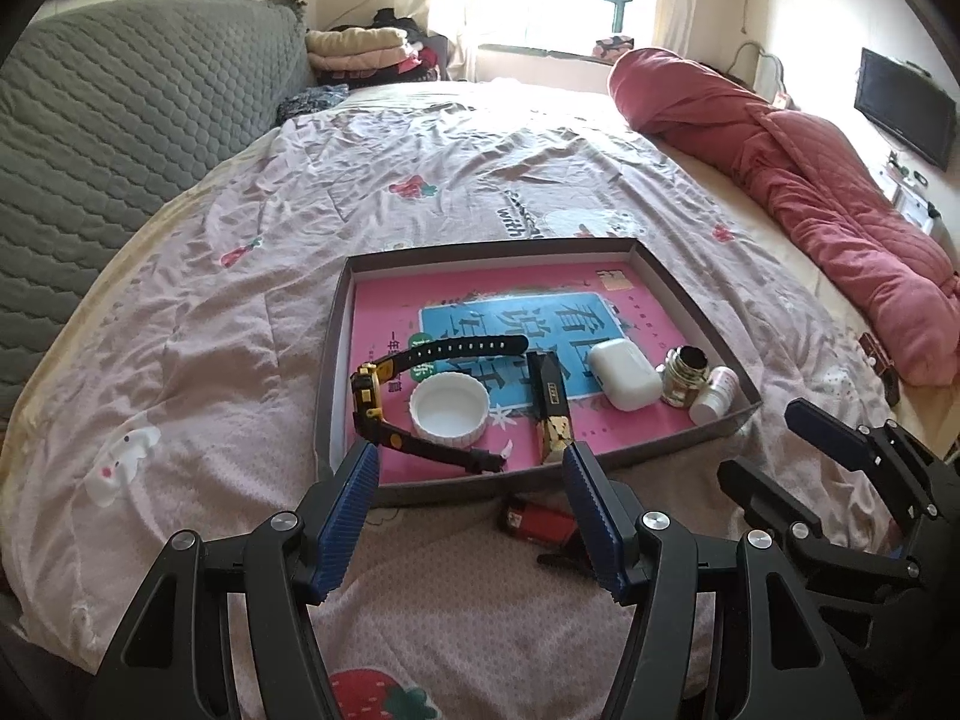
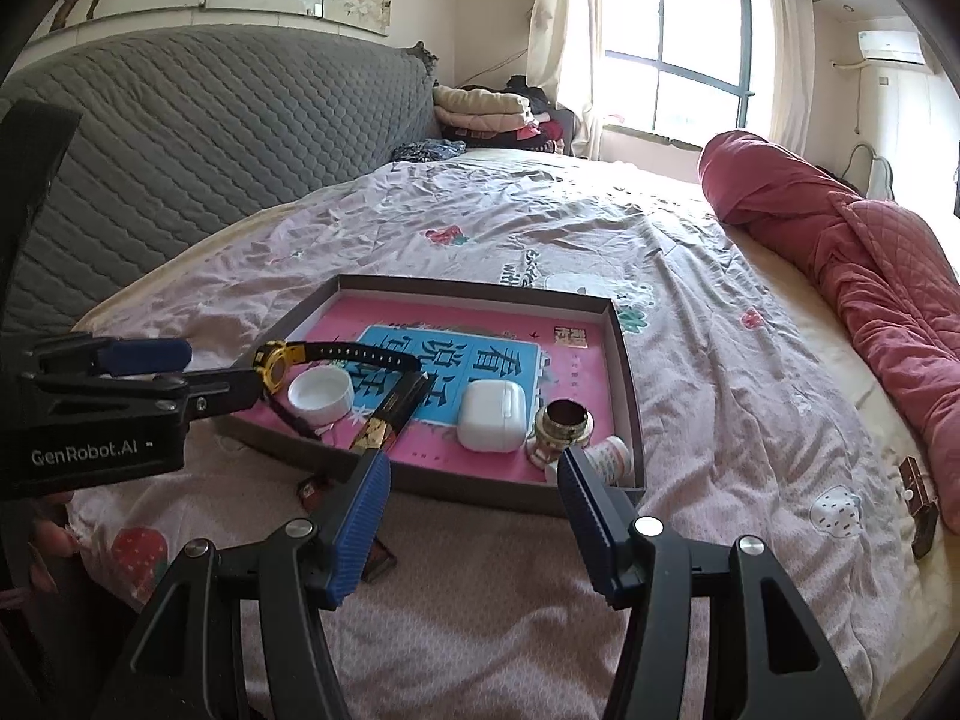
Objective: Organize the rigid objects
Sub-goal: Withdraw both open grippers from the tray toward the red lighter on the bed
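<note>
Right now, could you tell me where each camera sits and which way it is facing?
Left wrist view: on the left gripper, tilted down at the tray on the bed; its own open fingers show, the right gripper at right.
Right wrist view: on the right gripper, facing the tray from further right; its open fingers show, the left gripper at left.
Shared: tray, watch, white cap, earbud case.

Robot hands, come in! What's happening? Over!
Left gripper, right gripper open, empty. Shallow cardboard tray holds most items. Red lighter on bedsheet outside. Nothing blocking.
</note>
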Tool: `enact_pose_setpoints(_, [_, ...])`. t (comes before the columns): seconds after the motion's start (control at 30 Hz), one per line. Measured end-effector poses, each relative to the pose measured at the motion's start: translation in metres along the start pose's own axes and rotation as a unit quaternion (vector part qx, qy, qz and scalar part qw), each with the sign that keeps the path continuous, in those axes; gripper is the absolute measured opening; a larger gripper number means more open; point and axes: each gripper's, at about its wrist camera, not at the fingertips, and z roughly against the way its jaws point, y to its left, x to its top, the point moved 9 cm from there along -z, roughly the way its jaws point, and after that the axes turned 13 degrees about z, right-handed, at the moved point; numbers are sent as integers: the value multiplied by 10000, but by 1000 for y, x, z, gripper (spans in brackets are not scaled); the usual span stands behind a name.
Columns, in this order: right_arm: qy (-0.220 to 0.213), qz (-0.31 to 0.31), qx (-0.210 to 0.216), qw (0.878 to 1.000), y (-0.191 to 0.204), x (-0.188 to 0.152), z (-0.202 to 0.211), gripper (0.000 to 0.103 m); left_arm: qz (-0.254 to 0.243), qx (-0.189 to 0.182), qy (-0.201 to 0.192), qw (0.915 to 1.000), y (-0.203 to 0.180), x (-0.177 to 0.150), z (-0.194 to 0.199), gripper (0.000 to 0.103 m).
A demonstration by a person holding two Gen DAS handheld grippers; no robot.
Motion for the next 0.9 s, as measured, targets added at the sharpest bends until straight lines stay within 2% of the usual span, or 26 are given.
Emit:
enact_pose_setpoints(0.43, [272, 262, 104, 9992, 13, -23, 1, 58, -73, 5, 383, 9992, -1, -36, -1, 65])
enact_pose_setpoints(0.9, [516, 538, 296, 9968, 21, -46, -16, 58, -275, -72, 831, 9961, -20, -68, -34, 65])
